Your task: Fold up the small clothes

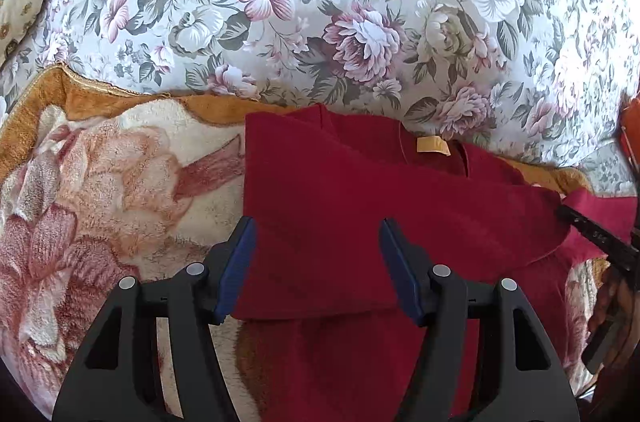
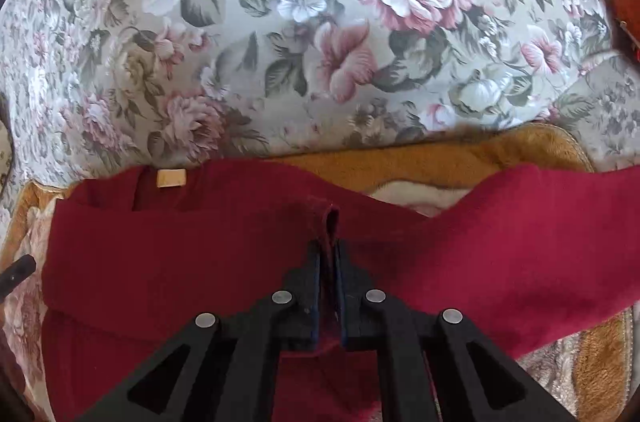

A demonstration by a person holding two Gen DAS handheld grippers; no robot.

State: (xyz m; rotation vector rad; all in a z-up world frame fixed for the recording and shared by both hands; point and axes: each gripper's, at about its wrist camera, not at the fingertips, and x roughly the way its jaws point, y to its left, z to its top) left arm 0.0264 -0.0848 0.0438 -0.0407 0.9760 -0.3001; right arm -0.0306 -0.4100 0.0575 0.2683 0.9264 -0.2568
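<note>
While the left gripper is hanging wide open over the red shirt, the right gripper is pinching a fold of that shirt tight. Both are tilting down. Red cloth is filling the lower middle, lying on a fuzzy blanket. Only the right view is showing the pinch.

Floral upholstered sofa back, golden plush flowered blanket on seat, bright daylight
</note>
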